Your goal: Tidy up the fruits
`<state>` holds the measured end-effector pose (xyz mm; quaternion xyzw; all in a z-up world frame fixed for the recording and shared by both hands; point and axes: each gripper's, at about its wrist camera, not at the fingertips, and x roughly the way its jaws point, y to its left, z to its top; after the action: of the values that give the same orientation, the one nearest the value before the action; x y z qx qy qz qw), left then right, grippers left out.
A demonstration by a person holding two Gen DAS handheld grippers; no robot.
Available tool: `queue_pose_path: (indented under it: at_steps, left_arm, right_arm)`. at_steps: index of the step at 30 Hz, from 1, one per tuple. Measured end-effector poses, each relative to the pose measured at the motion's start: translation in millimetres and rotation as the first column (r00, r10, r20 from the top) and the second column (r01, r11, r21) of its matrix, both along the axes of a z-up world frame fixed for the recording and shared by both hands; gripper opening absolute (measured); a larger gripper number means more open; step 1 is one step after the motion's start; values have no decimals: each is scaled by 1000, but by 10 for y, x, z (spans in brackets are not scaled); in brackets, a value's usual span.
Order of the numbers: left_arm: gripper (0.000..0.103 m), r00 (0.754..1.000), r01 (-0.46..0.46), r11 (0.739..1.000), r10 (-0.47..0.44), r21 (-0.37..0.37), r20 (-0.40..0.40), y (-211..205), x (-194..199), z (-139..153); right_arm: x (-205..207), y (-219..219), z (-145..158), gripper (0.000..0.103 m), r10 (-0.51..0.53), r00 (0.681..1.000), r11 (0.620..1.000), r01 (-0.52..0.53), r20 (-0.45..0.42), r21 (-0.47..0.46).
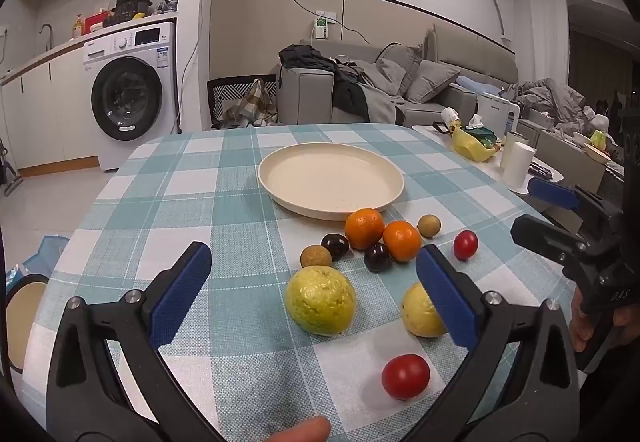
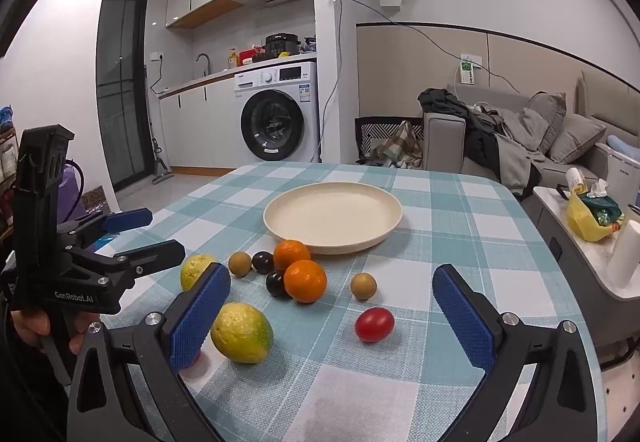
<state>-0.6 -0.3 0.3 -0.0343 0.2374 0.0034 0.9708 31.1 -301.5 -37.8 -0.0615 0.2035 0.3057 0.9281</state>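
Fruits [image 1: 362,228] lay loose on bench [image 1: 168,186] just before empty plate [image 1: 280,178], not yet sorted. Left tool [image 1: 314,290] & right tool [image 2: 330,316] hovered w/ jaws wide apart, gripping nothing, probably ready for first pick.

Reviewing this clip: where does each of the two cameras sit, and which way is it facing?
Left wrist: on the left gripper, angled down across the checked table toward the plate; own open jaws, right gripper at right edge.
Right wrist: on the right gripper, same heading; own open jaws, left gripper and a hand at left.
Shared: plate, fruits, washing machine, sofa.
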Motion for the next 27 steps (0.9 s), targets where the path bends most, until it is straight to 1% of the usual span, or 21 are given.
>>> queue_pose_path:
  at_steps: [7,25,27]
  left_arm:
    - [102,1000,1,1000,-1,-1,-4,-23,26,-53]
    - [102,1000,-2,1000,2,-3,-10,-47,40,-83]
    - [102,1000,-2,1000,2,-3,-8,-54,43,-126]
  right_arm:
    - [-16,6,6,103,3,1000,1000,-3,4,-1]
    - [14,16,-17,103,3,1000,1000,-3,-8,-2]
    - [10,12,-18,103,2,1000,1000,-2,-7,-1]
